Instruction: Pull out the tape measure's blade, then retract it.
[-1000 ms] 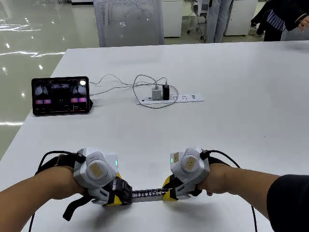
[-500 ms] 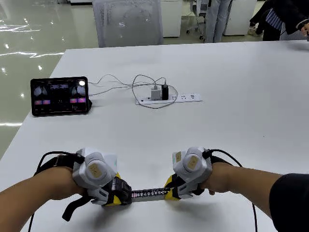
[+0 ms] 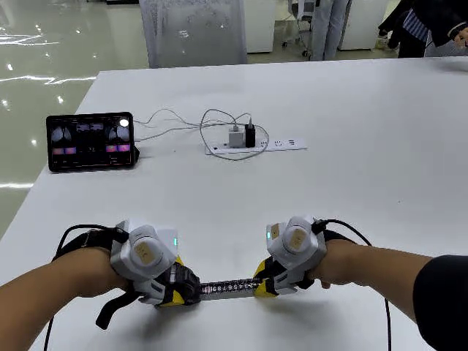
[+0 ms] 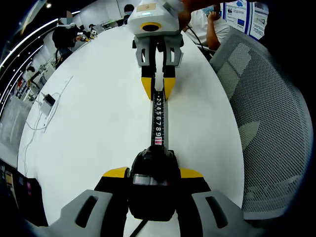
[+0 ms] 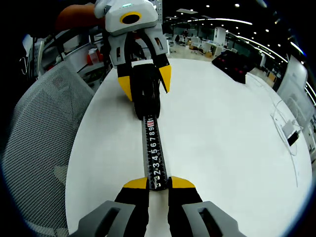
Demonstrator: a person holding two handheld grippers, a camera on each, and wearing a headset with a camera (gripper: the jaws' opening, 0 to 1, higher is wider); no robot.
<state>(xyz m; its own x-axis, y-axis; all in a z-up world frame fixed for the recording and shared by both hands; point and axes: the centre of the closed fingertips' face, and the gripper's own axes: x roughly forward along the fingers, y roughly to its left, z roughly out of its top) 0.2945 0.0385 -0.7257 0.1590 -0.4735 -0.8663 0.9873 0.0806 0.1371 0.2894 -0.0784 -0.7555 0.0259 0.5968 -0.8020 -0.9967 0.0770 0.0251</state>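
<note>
A black tape measure case (image 3: 187, 284) sits low over the white table (image 3: 329, 168) near its front edge, with my left gripper (image 3: 179, 289) shut on it. A short length of numbered blade (image 3: 228, 287) runs right from the case to my right gripper (image 3: 262, 284), which is shut on the blade's tip. In the left gripper view the case (image 4: 153, 185) lies between the yellow-tipped jaws, and the blade (image 4: 158, 121) leads up to the right gripper (image 4: 157, 91). In the right gripper view the blade (image 5: 152, 145) stretches from my right gripper (image 5: 159, 183) to the case (image 5: 147, 96).
A lit tablet (image 3: 91, 142) stands at the back left. A power strip (image 3: 256, 146) with chargers and looping cables lies mid-table. A mesh chair (image 3: 194, 33) stands past the far edge. Another mesh chair (image 4: 266, 123) is close behind me. People stand at the far right.
The right gripper has drawn slightly to the right with the blade tip, so a little more blade shows between the grippers. The left gripper still holds the case in place.
</note>
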